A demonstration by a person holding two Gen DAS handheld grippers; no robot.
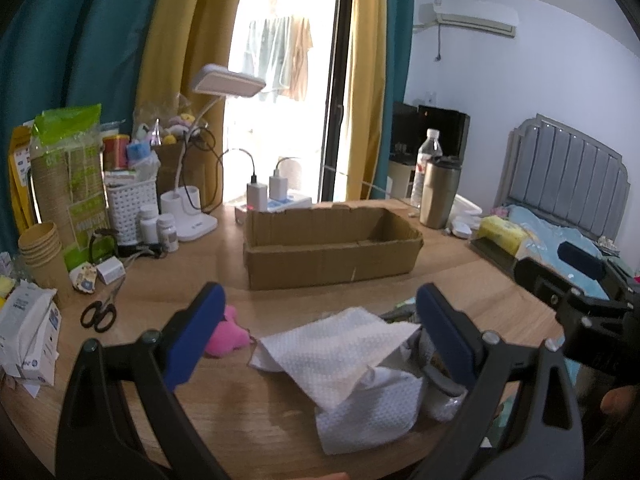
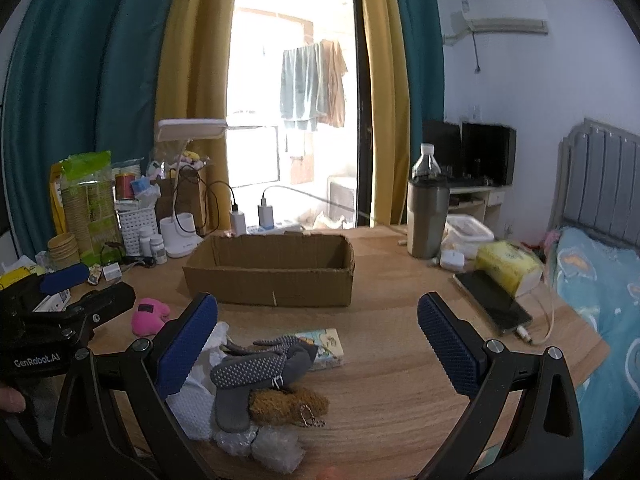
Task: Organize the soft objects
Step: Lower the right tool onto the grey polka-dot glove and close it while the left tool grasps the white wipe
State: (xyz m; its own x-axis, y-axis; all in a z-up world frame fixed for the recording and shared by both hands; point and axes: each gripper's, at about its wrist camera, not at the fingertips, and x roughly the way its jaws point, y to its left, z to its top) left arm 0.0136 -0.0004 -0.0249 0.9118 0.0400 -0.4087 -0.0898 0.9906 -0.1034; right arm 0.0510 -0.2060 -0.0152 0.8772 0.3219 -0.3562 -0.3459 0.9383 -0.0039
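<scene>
An open cardboard box [image 1: 332, 256] sits mid-table; it also shows in the right wrist view [image 2: 268, 280]. My left gripper [image 1: 320, 336] is open above a white paper towel [image 1: 340, 348]. A pink plush toy [image 1: 226, 338] lies by its left finger and shows in the right wrist view [image 2: 149, 316]. My right gripper [image 2: 320, 344] is open and empty over grey dotted gloves [image 2: 256, 372], a brown plush keychain [image 2: 288, 404], crumpled plastic [image 2: 272, 448] and a small tissue pack [image 2: 326, 346].
Left side holds paper cups [image 1: 42, 252], a white basket [image 1: 130, 204], pill bottles [image 1: 158, 228], scissors [image 1: 100, 312] and a desk lamp [image 1: 192, 216]. A steel tumbler [image 2: 427, 220], water bottle [image 1: 427, 160], yellow tissue pack [image 2: 508, 268] and phone [image 2: 494, 306] stand right. A bed [image 2: 600, 280] borders the table.
</scene>
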